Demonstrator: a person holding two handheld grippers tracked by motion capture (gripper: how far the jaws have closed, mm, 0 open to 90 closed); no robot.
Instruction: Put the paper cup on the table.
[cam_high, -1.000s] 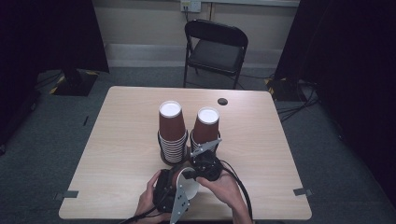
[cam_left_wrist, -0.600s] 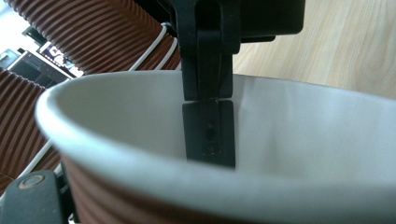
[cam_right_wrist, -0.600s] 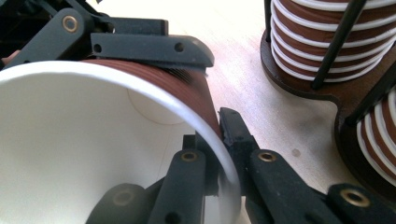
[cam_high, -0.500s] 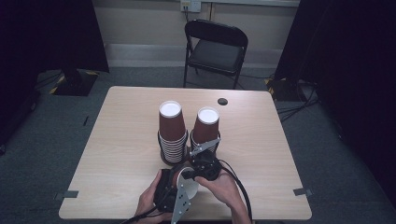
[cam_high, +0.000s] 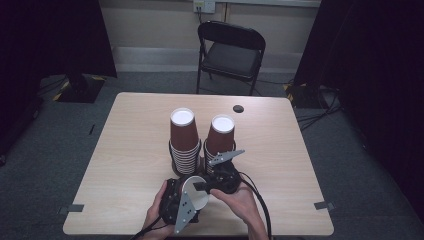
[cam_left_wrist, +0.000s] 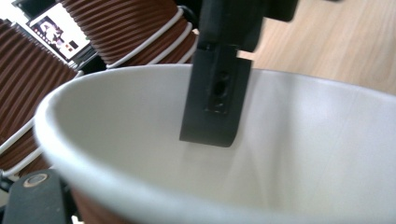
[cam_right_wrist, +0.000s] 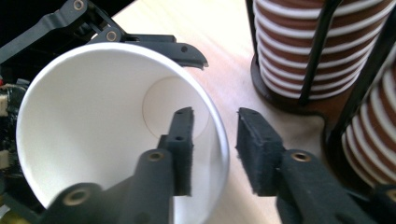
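A brown paper cup (cam_high: 196, 196) with a white inside lies tilted near the table's front edge, its mouth turned up and right. My left gripper (cam_high: 191, 190) is shut on the cup's outer wall; one of its fingers (cam_right_wrist: 159, 46) curves over the cup (cam_right_wrist: 93, 126). My right gripper (cam_right_wrist: 215, 149) is open and straddles the rim, one pad (cam_right_wrist: 183, 144) inside the cup and the other outside. In the left gripper view that inner finger (cam_left_wrist: 215, 98) hangs into the cup (cam_left_wrist: 303, 140). Behind stand two stacks of brown cups (cam_high: 184, 137) (cam_high: 220, 137) in black wire holders.
The light wooden table (cam_high: 300, 165) has a small black round thing (cam_high: 238, 108) near its far edge. A black folding chair (cam_high: 231, 50) stands behind the table. The cup stack (cam_right_wrist: 299, 51) is close on the right gripper's far side.
Barely anything: the cup and both grippers have shifted very slightly, and the holds are the same.
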